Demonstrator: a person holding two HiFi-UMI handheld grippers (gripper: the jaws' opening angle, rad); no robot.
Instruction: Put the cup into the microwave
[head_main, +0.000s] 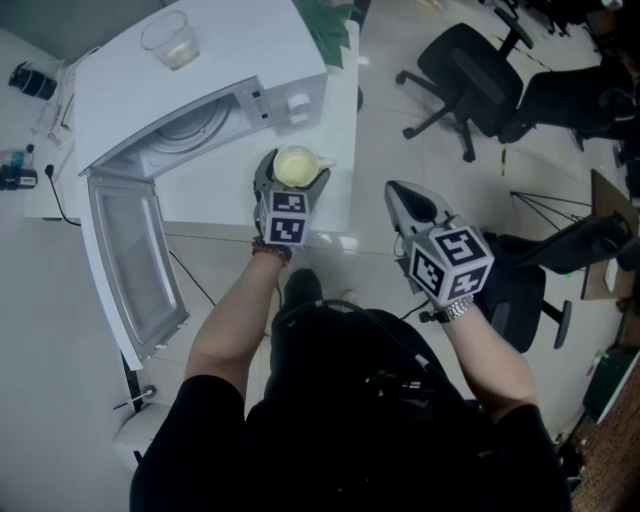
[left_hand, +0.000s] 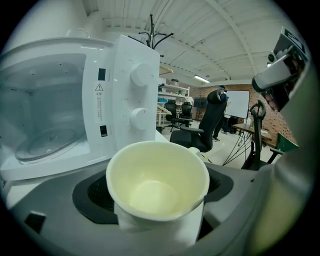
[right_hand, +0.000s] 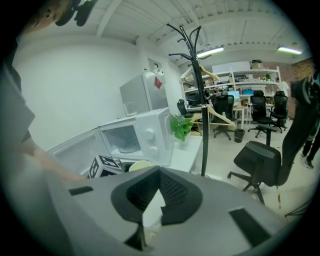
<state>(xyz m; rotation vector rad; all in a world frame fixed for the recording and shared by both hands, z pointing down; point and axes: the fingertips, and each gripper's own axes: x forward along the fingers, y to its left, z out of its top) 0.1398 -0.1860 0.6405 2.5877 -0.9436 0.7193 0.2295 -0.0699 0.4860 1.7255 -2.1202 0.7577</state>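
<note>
left gripper (head_main: 294, 172) clamps the cup (left_hand: 157, 182) just in front of the microwave (head_main: 200, 70), at its control side; keep it upright and guide it sideways into the open cavity. right gripper (head_main: 400, 195), farther from the microwave, is closed and empty.

- My R gripper (right_hand: 159, 172): jaws shut tip to tip, nothing btwn them.
- Beyond it, white microwave (right_hand: 145, 135) on a white table (right_hand: 190, 150), door (right_hand: 75, 150) swung open to the left.
- In front of the oven: marker cube (right_hand: 105, 166) of my L gripper, pale cup (right_hand: 140, 165) rim just beside it, prob. held, though the grip itself is hidden.
- Green plant (right_hand: 181, 127) right of the microwave, black coat stand (right_hand: 200, 100) nearer me, black office chair (right_hand: 262, 160) farther right.
</note>
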